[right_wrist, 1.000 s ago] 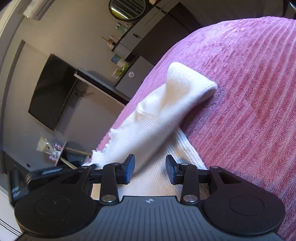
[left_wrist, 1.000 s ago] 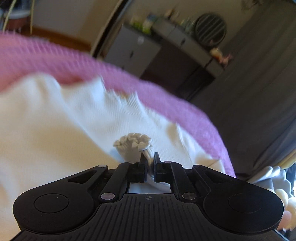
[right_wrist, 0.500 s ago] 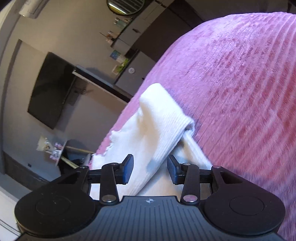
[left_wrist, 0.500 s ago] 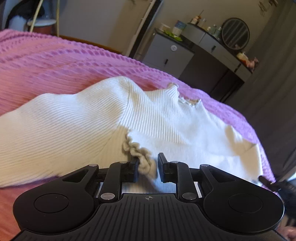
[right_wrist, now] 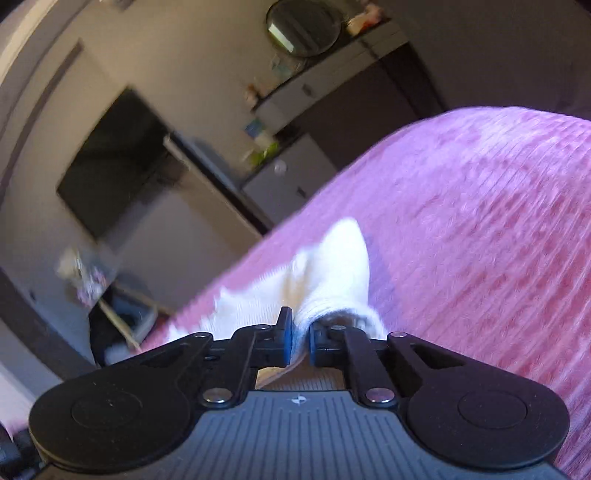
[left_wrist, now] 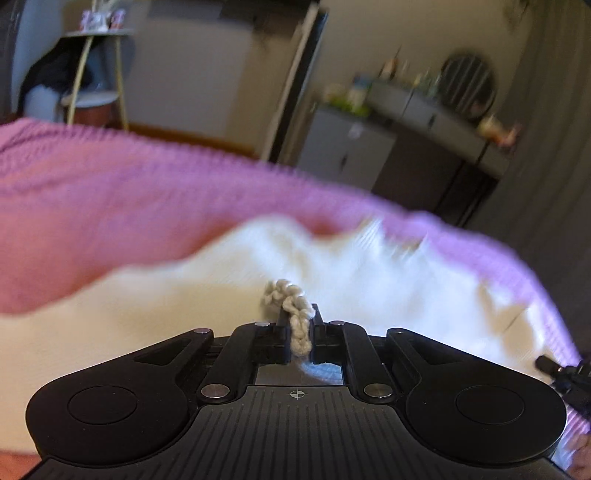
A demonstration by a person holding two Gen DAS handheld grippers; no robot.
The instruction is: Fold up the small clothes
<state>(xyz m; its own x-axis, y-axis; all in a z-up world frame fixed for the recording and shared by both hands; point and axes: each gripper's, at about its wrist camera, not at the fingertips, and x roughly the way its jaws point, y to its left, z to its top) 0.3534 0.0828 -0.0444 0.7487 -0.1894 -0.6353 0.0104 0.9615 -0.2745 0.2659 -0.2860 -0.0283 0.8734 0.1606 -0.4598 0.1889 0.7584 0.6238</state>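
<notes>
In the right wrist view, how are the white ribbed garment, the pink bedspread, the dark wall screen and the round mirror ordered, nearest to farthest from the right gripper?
1. White ribbed garment: between the right gripper jaws.
2. Pink ribbed bedspread: underneath, right.
3. Dark wall screen: left.
4. Round mirror: top, seemingly farthest.

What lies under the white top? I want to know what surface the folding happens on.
A pink ribbed blanket shows around the white top, so the top lies on it. What lies directly beneath the fabric is covered.

A cream ribbed knit top [left_wrist: 369, 280] with a frilled edge lies rumpled on pink bedding.
</notes>
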